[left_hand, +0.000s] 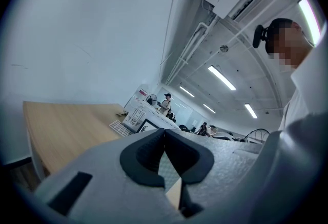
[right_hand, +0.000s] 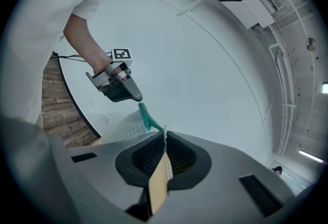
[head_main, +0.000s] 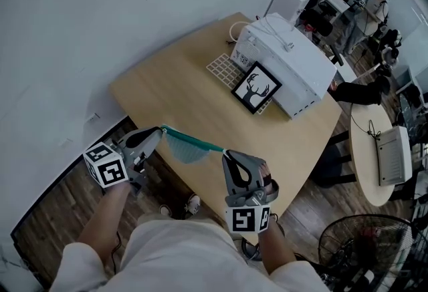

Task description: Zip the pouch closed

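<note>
Pouch (head_main: 187,152) hangs in the air over the near edge of the table (head_main: 167,77), stretched between the two grippers, its mesh body sagging under the teal zip edge (head_main: 195,141). That edge is the long axis: in the head view it runs left to right, dropping a little toward the right. The left gripper (head_main: 160,130) has its jaws together on the left end of the edge, and the right gripper (head_main: 226,152) has its jaws together on the right end, so each hand is already at its own end and neither has to reach. Any zipping stroke would have to run along this taut line, the left end serving as anchor. The right gripper view looks straight down the edge to the left gripper and shows a small pale tab (right_hand: 164,130) pinched at the jaw tips, probably the zip pull, though it is too small to be sure. The left gripper view shows only pads pressed shut with a scrap of mesh behind them, and the room beyond. The head view alone gives the sag and the table below; no view shows whether the teeth are meshed.
</note>
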### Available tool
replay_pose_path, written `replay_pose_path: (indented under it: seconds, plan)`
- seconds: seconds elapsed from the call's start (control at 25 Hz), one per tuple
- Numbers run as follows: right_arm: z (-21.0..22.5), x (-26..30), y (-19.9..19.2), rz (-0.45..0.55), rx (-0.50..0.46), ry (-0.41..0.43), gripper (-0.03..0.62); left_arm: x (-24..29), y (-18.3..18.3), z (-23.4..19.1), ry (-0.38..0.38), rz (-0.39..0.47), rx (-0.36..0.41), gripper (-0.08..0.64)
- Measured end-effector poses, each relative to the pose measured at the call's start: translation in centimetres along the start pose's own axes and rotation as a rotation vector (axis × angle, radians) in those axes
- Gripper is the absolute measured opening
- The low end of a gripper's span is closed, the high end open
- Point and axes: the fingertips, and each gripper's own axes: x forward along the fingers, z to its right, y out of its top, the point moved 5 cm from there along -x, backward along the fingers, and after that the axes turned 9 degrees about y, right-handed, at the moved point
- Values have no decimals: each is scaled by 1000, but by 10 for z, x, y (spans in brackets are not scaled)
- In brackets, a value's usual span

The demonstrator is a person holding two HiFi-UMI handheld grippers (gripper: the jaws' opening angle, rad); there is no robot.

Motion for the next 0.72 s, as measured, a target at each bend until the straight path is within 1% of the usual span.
replay_pose_path:
  seconds: [0.08, 0.24, 0.4, 0.52, 0.72]
  plan:
    - [-4, 1, -4, -7, 23, 2, 15, -2, -6, 0, 11, -4, -10, 12]
    - [-7, 3, -8, -14, 69, 5, 17, -2, -12, -2, 23, 7, -6, 14]
    - [-9, 6, -14, -16, 140, 13, 17, 5, -15, -5, 37, 12, 44, 14]
    - [-11, 9, -22, -18, 213, 24, 17, 13, -18, -7, 43, 16, 82, 14]
    - [-14, 11, -35, -11, 332, 40, 17, 25, -26, -9, 55, 6, 105, 14]
